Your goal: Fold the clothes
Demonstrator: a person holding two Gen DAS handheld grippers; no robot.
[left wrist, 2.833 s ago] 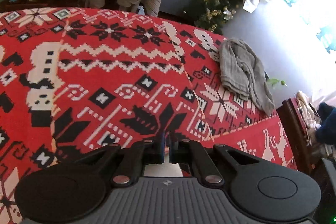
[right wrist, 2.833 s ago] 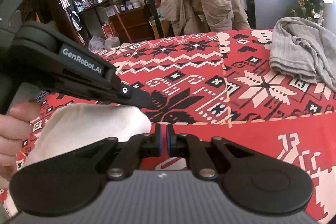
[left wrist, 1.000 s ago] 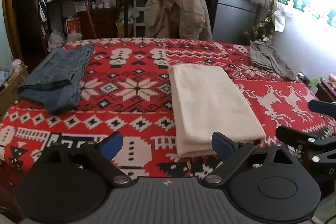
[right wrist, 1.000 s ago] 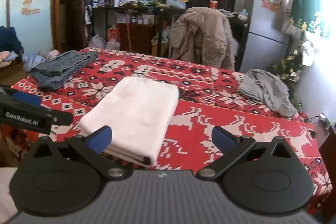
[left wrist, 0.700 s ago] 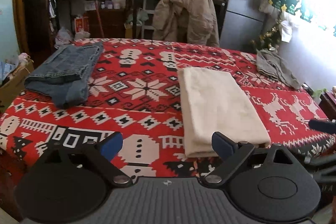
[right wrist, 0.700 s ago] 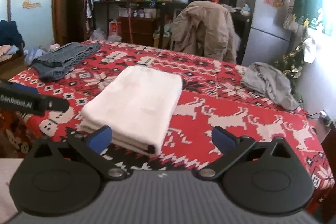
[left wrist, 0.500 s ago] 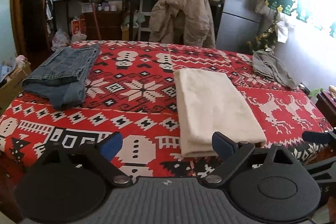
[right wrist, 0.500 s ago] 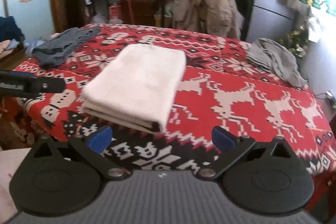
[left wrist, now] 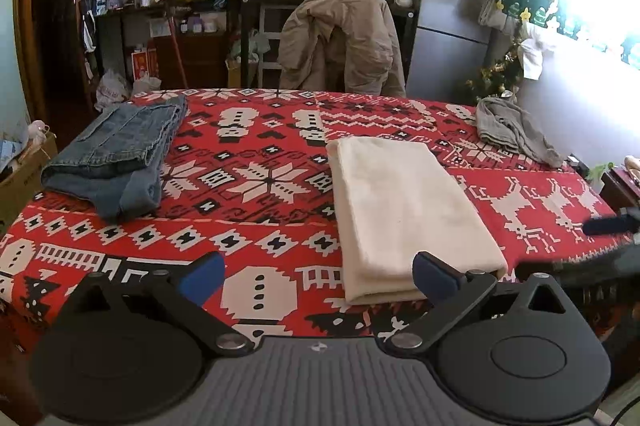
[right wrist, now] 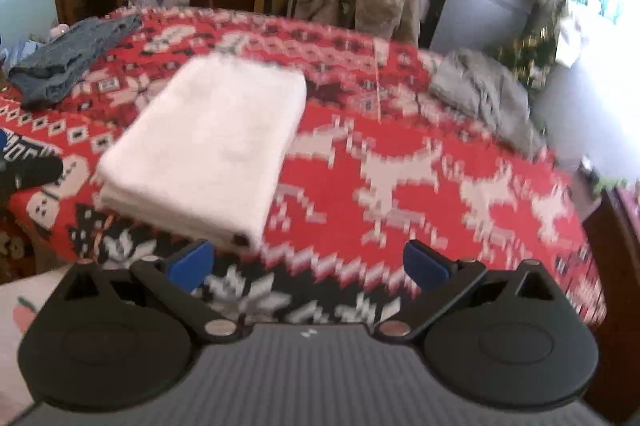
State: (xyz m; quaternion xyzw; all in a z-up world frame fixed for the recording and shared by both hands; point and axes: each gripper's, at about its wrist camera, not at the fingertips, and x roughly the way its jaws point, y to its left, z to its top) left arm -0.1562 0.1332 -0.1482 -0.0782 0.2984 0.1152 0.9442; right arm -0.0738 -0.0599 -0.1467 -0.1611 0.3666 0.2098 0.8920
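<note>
Change: both hand-held grippers, pinched shut low over the cloth 2.8 s ago, are now drawn back.
Left hand-held gripper (left wrist: 318,276): spread wide, nothing held.
Right hand-held gripper (right wrist: 307,264): spread wide, nothing held.
Cream garment (left wrist: 404,210): laid folded near the worktop's (left wrist: 248,182) front edge.
Grey garment (left wrist: 512,130): left crumpled at the far right corner.

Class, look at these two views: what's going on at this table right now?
A person is folding clothes with two handheld grippers. Both the left gripper and right gripper are open and empty, near the table's front edge. A folded cream garment lies in front of them, folded jeans to the left, and a crumpled grey garment at the far right.
</note>
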